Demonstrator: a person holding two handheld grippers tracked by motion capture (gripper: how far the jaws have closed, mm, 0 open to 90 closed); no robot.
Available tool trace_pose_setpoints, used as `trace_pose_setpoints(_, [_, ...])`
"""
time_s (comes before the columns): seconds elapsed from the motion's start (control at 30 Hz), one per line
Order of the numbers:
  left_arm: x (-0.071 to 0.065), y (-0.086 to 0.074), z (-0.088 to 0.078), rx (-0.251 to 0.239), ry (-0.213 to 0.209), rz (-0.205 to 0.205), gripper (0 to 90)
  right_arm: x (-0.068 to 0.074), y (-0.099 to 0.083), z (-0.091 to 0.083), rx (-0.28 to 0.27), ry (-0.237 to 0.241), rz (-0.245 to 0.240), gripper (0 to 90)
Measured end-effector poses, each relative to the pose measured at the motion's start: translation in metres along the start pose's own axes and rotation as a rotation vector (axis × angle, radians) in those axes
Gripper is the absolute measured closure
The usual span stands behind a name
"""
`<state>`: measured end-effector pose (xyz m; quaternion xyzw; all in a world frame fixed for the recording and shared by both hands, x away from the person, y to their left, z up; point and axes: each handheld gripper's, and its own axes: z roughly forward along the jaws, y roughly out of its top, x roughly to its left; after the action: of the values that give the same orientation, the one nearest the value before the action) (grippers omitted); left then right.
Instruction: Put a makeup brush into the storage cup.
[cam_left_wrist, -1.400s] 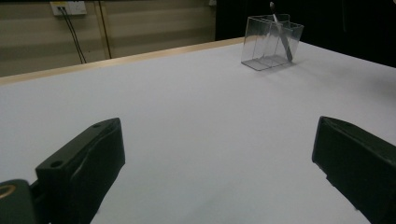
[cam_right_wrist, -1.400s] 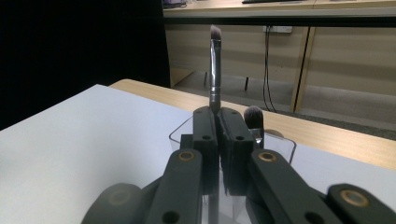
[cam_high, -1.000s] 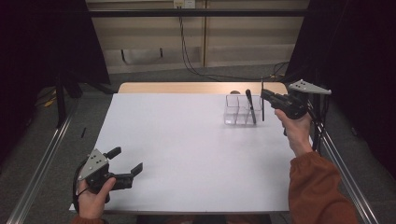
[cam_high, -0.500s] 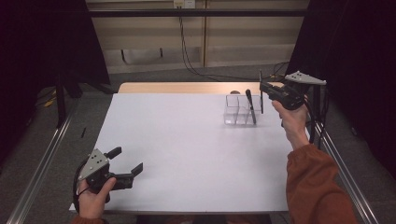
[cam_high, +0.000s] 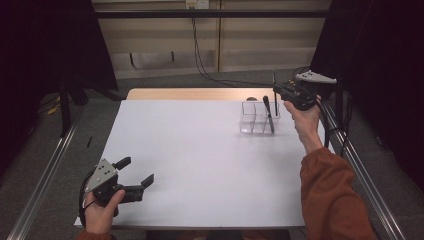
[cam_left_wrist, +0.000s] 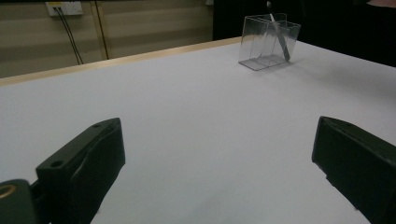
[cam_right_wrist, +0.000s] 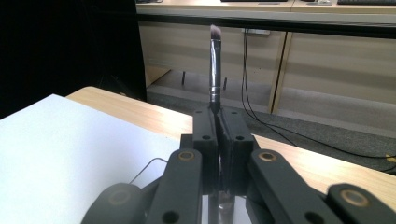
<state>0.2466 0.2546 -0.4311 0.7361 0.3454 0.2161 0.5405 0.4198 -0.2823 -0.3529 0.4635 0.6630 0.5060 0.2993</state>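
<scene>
We hold a thin makeup brush (cam_right_wrist: 215, 70) upright in our right gripper (cam_high: 278, 91), its jaws clamped on the handle (bristles up), just above the clear divided organizer (cam_high: 253, 118) at the table's (cam_high: 200, 150) far right. Our left gripper (cam_high: 136, 174) rests near the front left corner, jaws wide apart on nothing.

Black brush (cam_right_wrist: 214, 70), clear organizer (cam_high: 259, 118), white table (cam_high: 200, 150).

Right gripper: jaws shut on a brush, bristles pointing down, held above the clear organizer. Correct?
Not quite: the bristles point up. The right gripper view shows the brush rising from the shut jaws with its bristle tip on top. The rest holds: in the high view the right gripper hangs above the clear organizer.
</scene>
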Motion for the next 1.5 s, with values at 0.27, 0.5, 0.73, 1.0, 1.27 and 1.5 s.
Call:
trace_pose_setpoints(0.27, [0.000,0.000,-0.001,0.001,0.002,0.001,2.6,0.000,-0.001,0.009,-0.006,-0.019,-0.003,86.8])
trace_pose_setpoints(0.5, [0.001,-0.001,-0.001,0.001,0.008,-0.004,2.6,-0.001,-0.004,0.016,0.000,-0.041,-0.020,86.8])
trace_pose_setpoints(0.73, [0.001,-0.001,-0.002,-0.001,0.006,-0.003,2.6,-0.006,-0.010,0.023,-0.002,-0.036,0.012,86.8])
trace_pose_setpoints(1.0, [0.001,-0.001,-0.002,0.000,0.008,-0.003,2.6,-0.008,-0.016,0.026,0.003,-0.037,0.015,86.7])
trace_pose_setpoints(1.27, [0.001,-0.001,-0.002,-0.004,0.006,-0.004,2.5,-0.011,-0.025,0.028,0.008,-0.043,0.042,86.7])
trace_pose_setpoints(1.5, [0.002,-0.001,-0.003,-0.001,0.009,-0.003,2.5,-0.014,-0.034,0.025,0.009,-0.038,0.065,86.7])
